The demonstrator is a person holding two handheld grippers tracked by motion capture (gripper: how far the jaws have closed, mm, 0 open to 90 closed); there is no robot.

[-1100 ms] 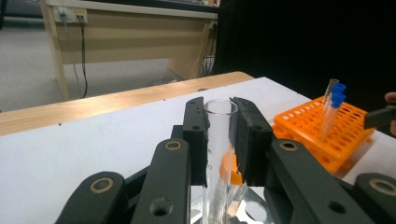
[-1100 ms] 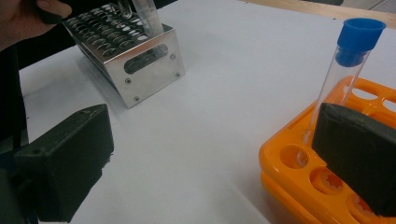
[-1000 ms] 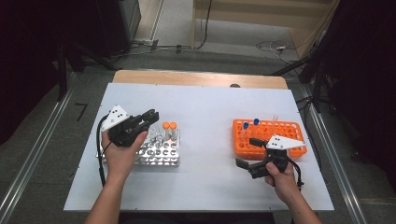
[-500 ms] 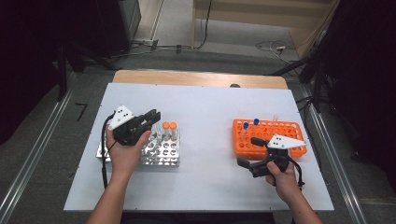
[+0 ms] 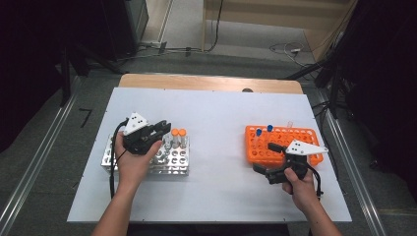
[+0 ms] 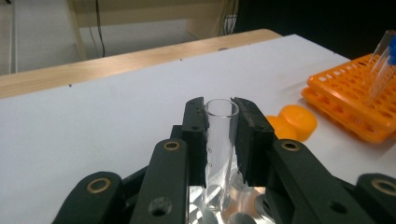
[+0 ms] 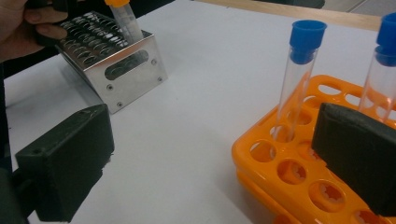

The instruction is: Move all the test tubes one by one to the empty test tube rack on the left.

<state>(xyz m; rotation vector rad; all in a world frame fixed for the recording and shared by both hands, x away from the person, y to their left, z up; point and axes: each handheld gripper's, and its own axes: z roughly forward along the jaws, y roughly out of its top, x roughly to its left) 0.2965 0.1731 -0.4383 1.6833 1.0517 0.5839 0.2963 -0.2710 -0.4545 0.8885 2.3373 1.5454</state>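
Observation:
My left gripper (image 6: 219, 112) is shut on a clear uncapped tube (image 6: 219, 140), which stands upright between the pads. The tube's lower end reaches down to the metal rack (image 6: 233, 205); I cannot tell whether it sits in a hole. In the high view the left gripper (image 5: 164, 125) hovers over the metal rack (image 5: 177, 164), beside two orange-capped tubes (image 5: 178, 132). My right gripper (image 5: 265, 157) stands open at the front left corner of the orange rack (image 5: 280, 135). In the right gripper view its jaws (image 7: 210, 158) are wide apart with nothing between them, and the right jaw overlaps the orange rack (image 7: 289, 177).
Two blue-capped tubes (image 5: 259, 132) stand at the orange rack's back left. Several holes in both racks hold nothing. The white table (image 5: 221, 113) has bare room between the racks. A wooden strip (image 5: 211, 82) runs along the far edge.
The left gripper has shifted slightly to the right over the metal rack, still shut on the clear tube. The right gripper has stayed where it was.

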